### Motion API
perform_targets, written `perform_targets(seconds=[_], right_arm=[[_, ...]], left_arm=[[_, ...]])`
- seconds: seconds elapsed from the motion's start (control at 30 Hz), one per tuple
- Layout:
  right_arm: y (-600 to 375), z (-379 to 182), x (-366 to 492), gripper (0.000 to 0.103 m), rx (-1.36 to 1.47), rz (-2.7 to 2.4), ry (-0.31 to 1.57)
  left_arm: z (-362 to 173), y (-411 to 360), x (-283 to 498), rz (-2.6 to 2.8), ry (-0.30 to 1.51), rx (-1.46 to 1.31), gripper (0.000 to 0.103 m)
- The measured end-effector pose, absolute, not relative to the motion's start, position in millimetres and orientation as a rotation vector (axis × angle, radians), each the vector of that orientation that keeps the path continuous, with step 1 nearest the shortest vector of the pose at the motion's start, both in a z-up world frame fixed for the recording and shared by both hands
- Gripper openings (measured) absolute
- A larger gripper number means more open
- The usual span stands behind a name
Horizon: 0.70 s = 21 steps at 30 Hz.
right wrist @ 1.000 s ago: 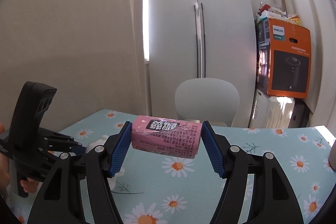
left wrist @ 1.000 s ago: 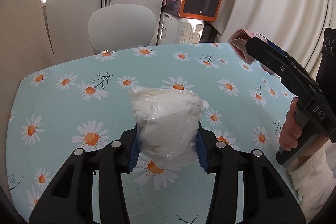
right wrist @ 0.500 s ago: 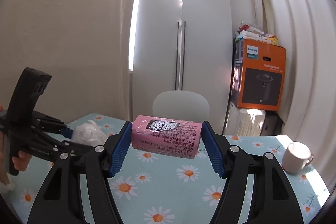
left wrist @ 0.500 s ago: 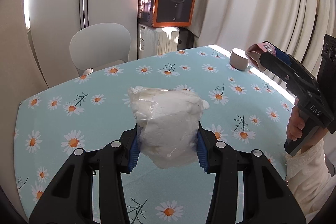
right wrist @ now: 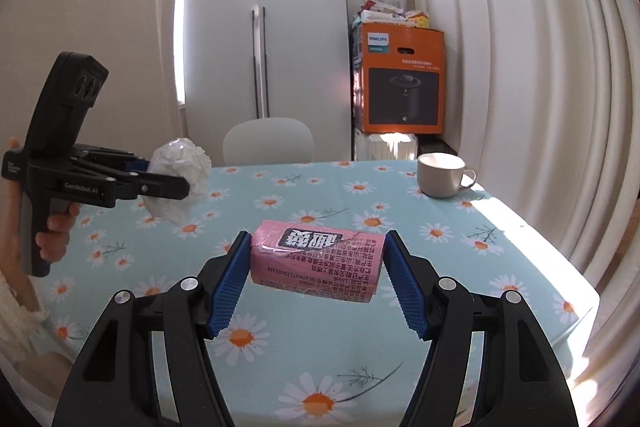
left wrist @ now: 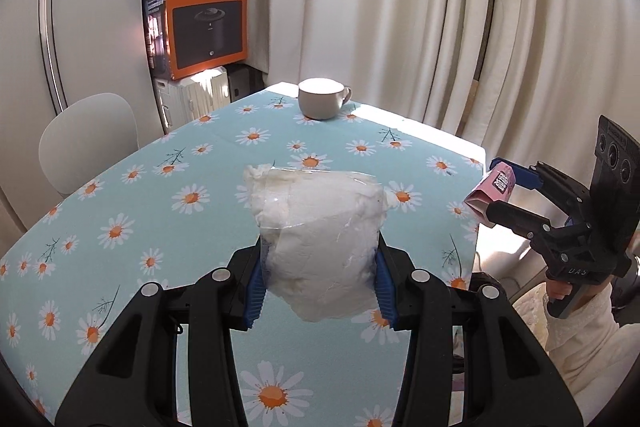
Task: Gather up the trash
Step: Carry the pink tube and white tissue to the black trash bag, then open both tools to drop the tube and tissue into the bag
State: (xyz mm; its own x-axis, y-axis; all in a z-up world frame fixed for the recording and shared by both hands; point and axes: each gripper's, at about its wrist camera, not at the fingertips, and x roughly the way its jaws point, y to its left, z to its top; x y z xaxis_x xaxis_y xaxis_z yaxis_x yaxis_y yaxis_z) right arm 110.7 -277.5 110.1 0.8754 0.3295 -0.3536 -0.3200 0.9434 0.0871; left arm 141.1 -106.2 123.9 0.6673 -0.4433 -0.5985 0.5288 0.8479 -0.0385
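My left gripper [left wrist: 318,283] is shut on a crumpled white plastic bag [left wrist: 320,231] and holds it above the daisy tablecloth [left wrist: 168,187]. The bag also shows in the right wrist view [right wrist: 178,179], at the left. My right gripper [right wrist: 316,283] is shut on a pink packet with black print [right wrist: 316,263], held above the table. In the left wrist view the pink packet [left wrist: 490,193] and right gripper [left wrist: 496,201] hang past the table's right edge.
A white cup [left wrist: 322,103] stands near the table's far corner, also in the right wrist view [right wrist: 440,175]. A grey chair [right wrist: 268,143], an orange Philips box [right wrist: 402,83], white cabinets and curtains [left wrist: 400,7] surround the table.
Both grippers have swung right while keeping their loads. The cup and curtains have come into the left view; the right gripper now sits lower, beyond the table's right edge.
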Motion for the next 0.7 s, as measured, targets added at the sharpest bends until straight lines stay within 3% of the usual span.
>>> perform_targets(seconds=[0.37,0.7], right_arm=[[-398.2,47.1,19.6,0.063,0.143,0.052,0.48],[-444.5,-25.3,-18.0,0.063,0.196,-0.088,0.586]], left_arm=[[102.7,-227.1,111.1,-0.908,0.673,0.215,0.046],[51.9,-326.7,93.0,-1.066,0.796,0.433,0.046]])
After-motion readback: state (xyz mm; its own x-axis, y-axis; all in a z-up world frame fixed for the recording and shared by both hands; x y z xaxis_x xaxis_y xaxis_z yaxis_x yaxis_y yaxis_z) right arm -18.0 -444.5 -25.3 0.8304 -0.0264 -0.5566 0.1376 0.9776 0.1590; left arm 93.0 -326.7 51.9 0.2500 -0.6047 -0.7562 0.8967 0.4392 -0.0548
